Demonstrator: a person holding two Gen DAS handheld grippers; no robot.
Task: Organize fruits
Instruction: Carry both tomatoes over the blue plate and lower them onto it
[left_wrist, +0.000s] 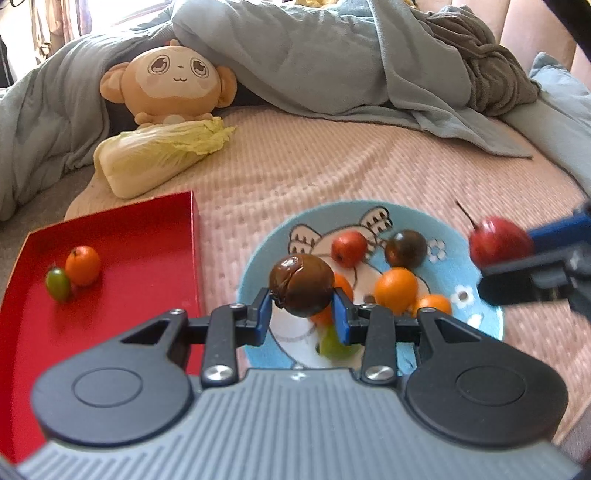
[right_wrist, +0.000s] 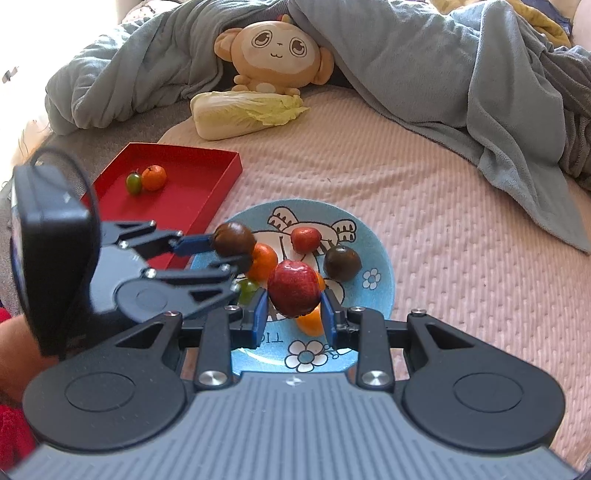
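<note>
bed (left_wrist: 369, 166), pink ribbed cover, carrying all items. left gripper (left_wrist: 302, 314): jaws clamped on a brown tomato (left_wrist: 301, 284), held above the near-left part of the plate (left_wrist: 258, 254); same gripper seen from the side in the right wrist view (right_wrist: 231, 251), tomato (right_wrist: 233, 239) between its blue pads. right gripper (right_wrist: 293, 314): jaws clamped on a red fruit (right_wrist: 293, 288), held over the plate's (right_wrist: 384, 266) near half; in the left wrist view this gripper (left_wrist: 517, 254) enters from the right edge, its red fruit (left_wrist: 498, 245) showing a dark stem that points up and left. plate: blue, round, cartoon print, just right of the tray. on the plate: small red fruit (left_wrist: 348, 248), dark tomato (left_wrist: 405, 248), orange (left_wrist: 396, 290), second orange (left_wrist: 434, 304), a third orange partly hidden behind the brown tomato, green fruit (left_wrist: 334, 345) at the near side, blurred. tray (left_wrist: 110, 236): red, rectangular, left of the plate, holding one small orange (left_wrist: 83, 266) and one green tomato (left_wrist: 57, 283), touching each other. cabbage (left_wrist: 159, 155): lying on its side beyond the tray. plush toy (left_wrist: 170, 79): tan, behind the cabbage, partly under a grey-blue blanket (left_wrist: 314, 55) heaped across the far side of the bed. a person's hand (right_wrist: 18, 354) shows at the left edge of the right wrist view, behind the left gripper.
</note>
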